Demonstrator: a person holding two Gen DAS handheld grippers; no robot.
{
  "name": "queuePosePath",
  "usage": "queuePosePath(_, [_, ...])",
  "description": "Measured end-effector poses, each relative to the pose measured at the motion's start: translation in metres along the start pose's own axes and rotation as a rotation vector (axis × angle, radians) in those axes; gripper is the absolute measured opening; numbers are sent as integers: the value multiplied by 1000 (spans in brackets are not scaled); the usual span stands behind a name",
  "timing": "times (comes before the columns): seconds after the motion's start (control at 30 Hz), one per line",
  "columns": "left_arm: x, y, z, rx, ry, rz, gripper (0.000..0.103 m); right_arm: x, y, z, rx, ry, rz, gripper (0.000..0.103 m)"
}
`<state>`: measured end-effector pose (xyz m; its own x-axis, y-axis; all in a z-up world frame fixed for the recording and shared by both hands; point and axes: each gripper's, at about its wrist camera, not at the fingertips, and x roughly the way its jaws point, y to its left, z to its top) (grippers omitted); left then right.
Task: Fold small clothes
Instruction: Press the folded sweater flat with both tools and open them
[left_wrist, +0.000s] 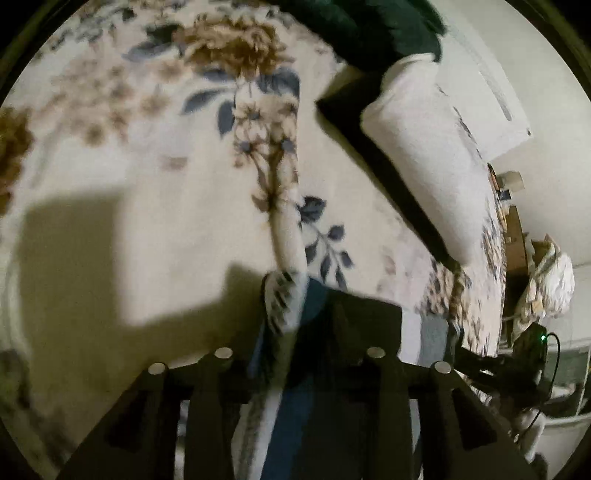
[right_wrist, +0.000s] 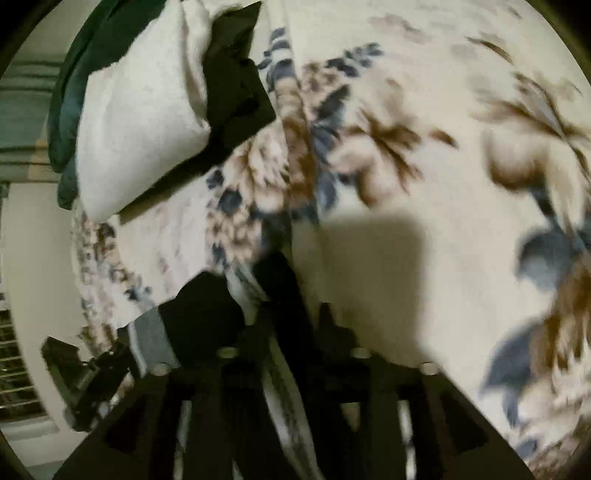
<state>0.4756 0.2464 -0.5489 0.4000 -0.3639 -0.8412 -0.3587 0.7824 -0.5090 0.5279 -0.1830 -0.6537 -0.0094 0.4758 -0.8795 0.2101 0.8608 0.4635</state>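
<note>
While between both jaws, dark garment on blanket.

Floral bedspread, white wall, hard shadows.

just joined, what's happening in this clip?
A person holds a tool in each hand over a bed with a floral blanket, folding small clothes. The left tool has a blue and white patterned garment between its fingers; blur hides whether it is gripped. A stack of folded pieces, white on black, sits by the blanket's edge.
</note>
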Motion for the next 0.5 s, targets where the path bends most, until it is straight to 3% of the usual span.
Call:
queuePosePath(0.03, [-14,1,-10,9,-16,3,34,-11,-5,-12,-8,6,-7,48])
queuePosePath(0.1, [-33,8,-31,-3,-27,4,54,-21,-12,-40,-36,25,-10,56])
queuePosePath(0.13, [-43,12,-44,-17,-32,3,56,-24,-17,-54,-43,44,-17,57])
queuePosePath(0.27, [-66,34,-107,-120,-16,66,57,-15,-43,-115,-16,144,-6,60])
queuePosePath(0.33, [-69,42,-137,-198,7,52,57,-1,-52,-138,18,172,13,60])
queuePosePath(0.37, [-68,46,-153,-244,22,48,57,3,-57,-146,47,174,30,59])
queuePosePath(0.4, [-67,48,-163,-280,32,32,57,6,-61,-154,76,164,63,47])
queuePosePath(0.47, [-56,52,-185,-371,69,-24,57,4,-67,-165,120,116,75,34])
queuePosePath(0.5, [-51,53,-191,-406,84,-58,57,5,-69,-169,147,101,90,33])
